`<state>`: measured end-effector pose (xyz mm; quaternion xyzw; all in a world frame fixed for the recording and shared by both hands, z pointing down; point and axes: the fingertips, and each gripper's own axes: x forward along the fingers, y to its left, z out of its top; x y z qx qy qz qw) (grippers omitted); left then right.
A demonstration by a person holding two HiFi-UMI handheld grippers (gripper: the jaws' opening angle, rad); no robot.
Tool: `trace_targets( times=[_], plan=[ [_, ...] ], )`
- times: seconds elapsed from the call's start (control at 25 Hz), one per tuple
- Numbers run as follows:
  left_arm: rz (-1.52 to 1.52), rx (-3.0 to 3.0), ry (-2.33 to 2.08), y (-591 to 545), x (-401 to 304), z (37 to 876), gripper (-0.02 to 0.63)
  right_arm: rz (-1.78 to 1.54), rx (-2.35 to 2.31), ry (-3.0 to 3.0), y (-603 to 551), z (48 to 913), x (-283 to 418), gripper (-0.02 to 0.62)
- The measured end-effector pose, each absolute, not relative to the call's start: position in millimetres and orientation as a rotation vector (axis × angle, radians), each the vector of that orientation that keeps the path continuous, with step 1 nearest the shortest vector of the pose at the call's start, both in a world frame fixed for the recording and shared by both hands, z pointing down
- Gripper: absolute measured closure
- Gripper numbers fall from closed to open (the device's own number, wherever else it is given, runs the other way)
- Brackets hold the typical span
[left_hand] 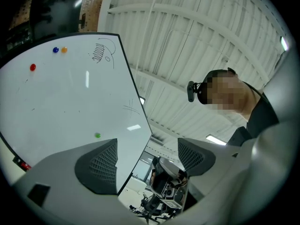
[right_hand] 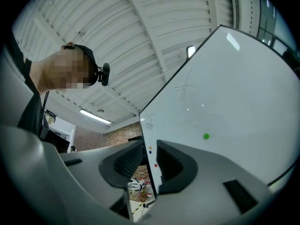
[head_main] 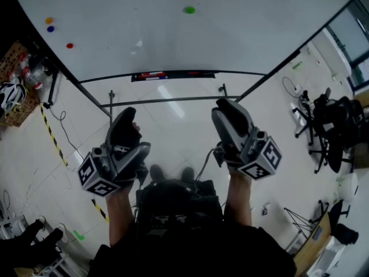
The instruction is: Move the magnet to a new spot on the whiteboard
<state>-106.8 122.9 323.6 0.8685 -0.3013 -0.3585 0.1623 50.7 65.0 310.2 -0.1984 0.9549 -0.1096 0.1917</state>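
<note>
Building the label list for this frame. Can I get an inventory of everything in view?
whiteboard: one, white, ahead on a dark-framed stand
green magnet: one, green, upper middle of the board
orange magnet: one, orange, board's left side
blue magnet: one, blue, just below the orange one
red magnet: one, red, lower on the left side
pen tray: one, black with red items, board's bottom edge
helmet: one, white and black, far left
basket: one, brown wicker, holds the helmet
floor tape: yellow-black stripe, floor at left
office chairs: black, count unclear, right
left gripper: grey, jaws apart, empty
right gripper: grey, narrower gap, empty
</note>
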Motion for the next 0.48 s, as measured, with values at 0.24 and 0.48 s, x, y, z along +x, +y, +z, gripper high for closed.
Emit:
trace_targets(
  times=[0.24,0.48],
  plan=[
    [-0.967,2.509,-0.851,117,-75,316,0.206,-0.344,-0.564,2.643,59,317,81,0.48],
    [-0.913,2.502,-0.869,121,-42,314,0.206,-0.393,-0.516,2.632,66,328,103,0.48]
  ],
)
